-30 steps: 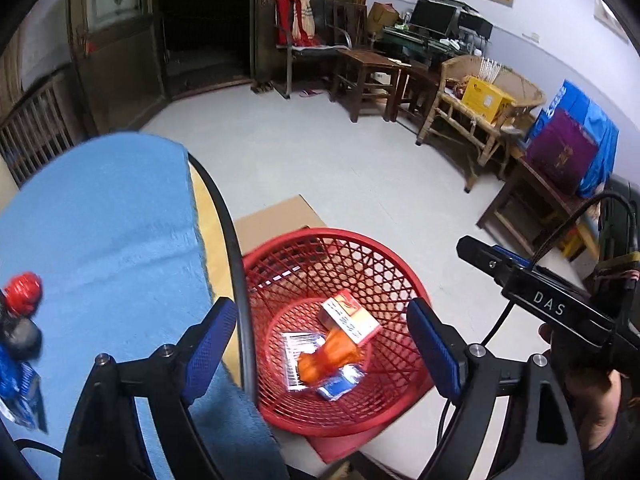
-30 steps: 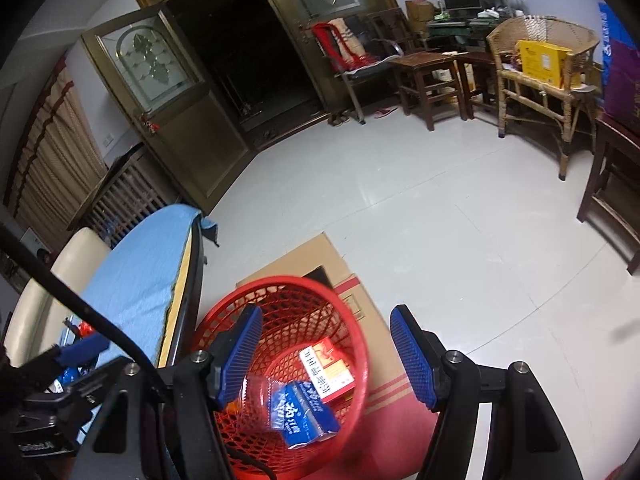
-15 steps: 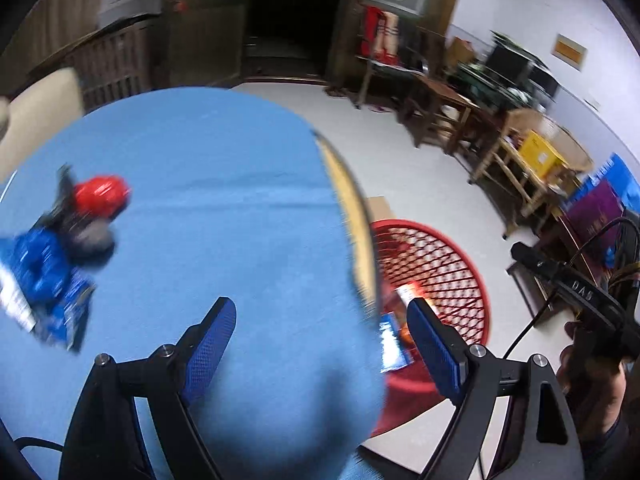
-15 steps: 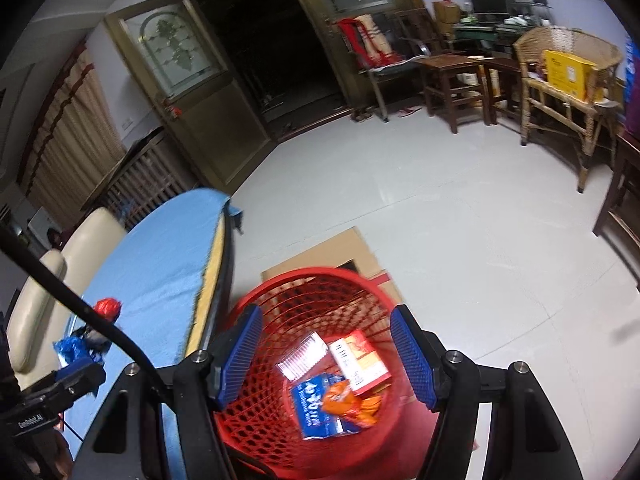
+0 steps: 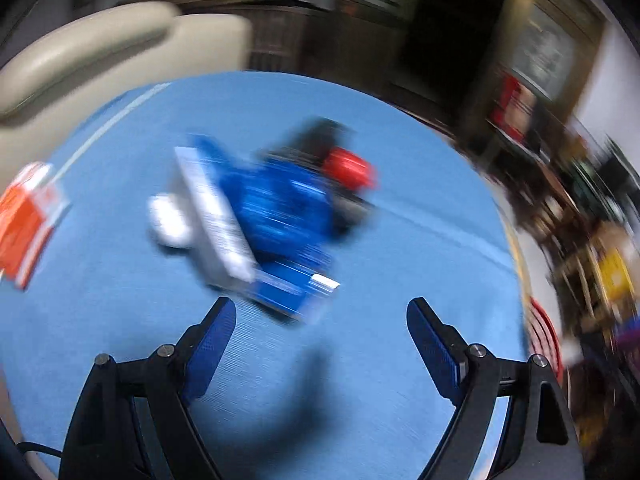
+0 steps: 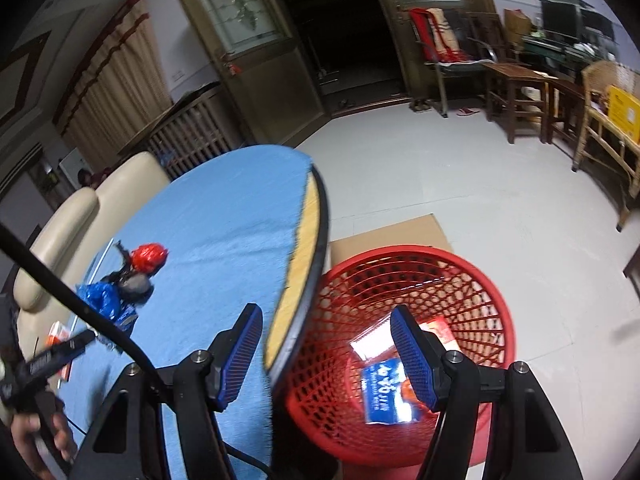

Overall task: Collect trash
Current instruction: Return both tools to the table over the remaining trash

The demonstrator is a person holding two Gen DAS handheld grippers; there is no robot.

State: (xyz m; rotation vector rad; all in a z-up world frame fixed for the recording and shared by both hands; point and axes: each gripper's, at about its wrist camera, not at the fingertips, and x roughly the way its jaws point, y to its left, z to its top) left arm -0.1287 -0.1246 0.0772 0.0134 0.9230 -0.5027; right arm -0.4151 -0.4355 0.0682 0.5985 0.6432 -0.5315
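round blue-covered counter [image 6: 224,216]: crumpled blue plastic wrapper [image 5: 280,216] mid-top, red-capped dark bottle [image 5: 346,168] touching behind it, orange-and-white carton [image 5: 28,216] far left | red plastic mesh basket [image 6: 400,280]: on floor right of counter, on flat brown cardboard [image 6: 388,232], packets inside

Round tabletop [image 6: 224,216] under blue cloth, bare wood rim showing at edge. On cloth: blue crinkled wrapper [image 5: 280,216], red ball-like lump [image 5: 348,168] touching it, dark wad between, white piece [image 5: 170,220] beside, all blurred. Orange-white packet [image 5: 28,220] apart, near cloth's edge. Floor [image 6: 460,184] pale; flattened cardboard [image 6: 392,232] lies on it, red mesh basket [image 6: 460,264] on cardboard, just beside tabletop.
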